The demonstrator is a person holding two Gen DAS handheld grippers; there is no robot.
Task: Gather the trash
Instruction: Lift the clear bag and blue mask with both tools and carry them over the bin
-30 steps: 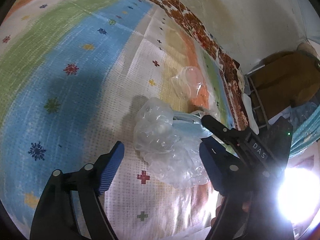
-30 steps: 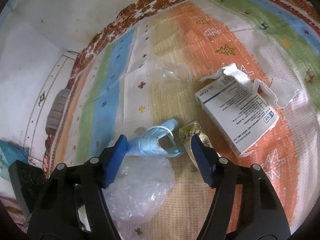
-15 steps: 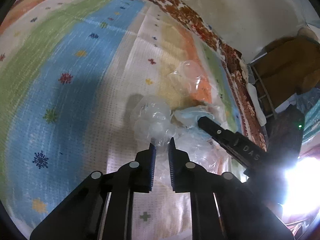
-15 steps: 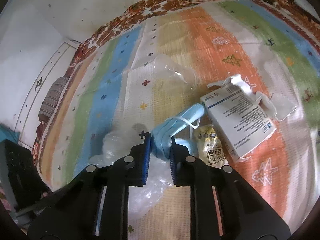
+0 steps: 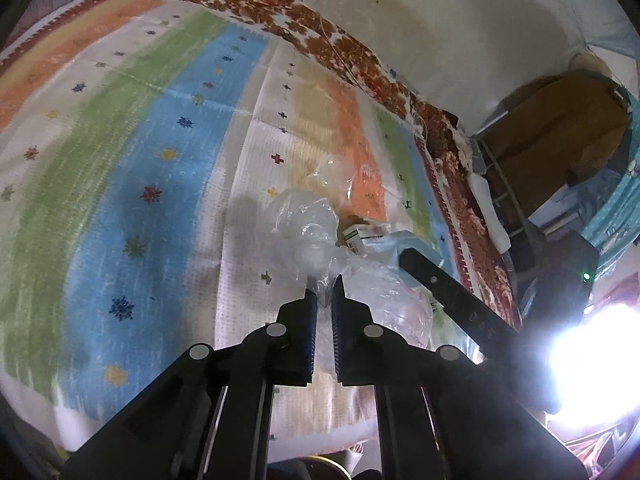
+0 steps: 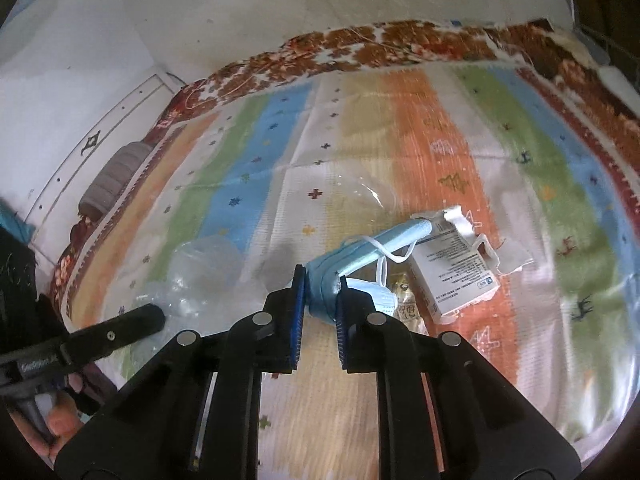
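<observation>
Pinching a clear bag (image 5: 316,240), the left gripper (image 5: 325,292) has its two blue pads pressed close together with a fold of thin plastic caught between them. The bag is crumpled and puffy, and it sits on the striped blanket (image 5: 140,184) just past the pads. More of the bag bulges out to the right of the gripper.

The right gripper (image 6: 322,288) squeezes a blue mask (image 6: 360,256). Its pads are close together with the bunched end of the mask between them. The rest of the mask sticks up and to the right, and its white ear loops (image 6: 384,256) hang loose below it.

Just right of the mask lies a white box (image 6: 452,276) with small print on it. A torn white wrapper (image 6: 500,252) lies against the far side of the box. A small yellow packet (image 6: 404,304) lies between the mask and the box, partly hidden by the gripper, so its label is hard to read. A clear cup (image 6: 360,196) lies on its side a little farther back on the blanket.

From the left camera, the box peeks out behind the bag, and the right gripper's black finger (image 5: 440,284) reaches in from the right. From the right camera, the left gripper's finger (image 6: 120,328) shows at the lower left, next to the bag (image 6: 204,272).

A pale wall (image 6: 240,20) stands behind the blanket. A very bright light (image 5: 592,352) glares at the right edge of the left view.
</observation>
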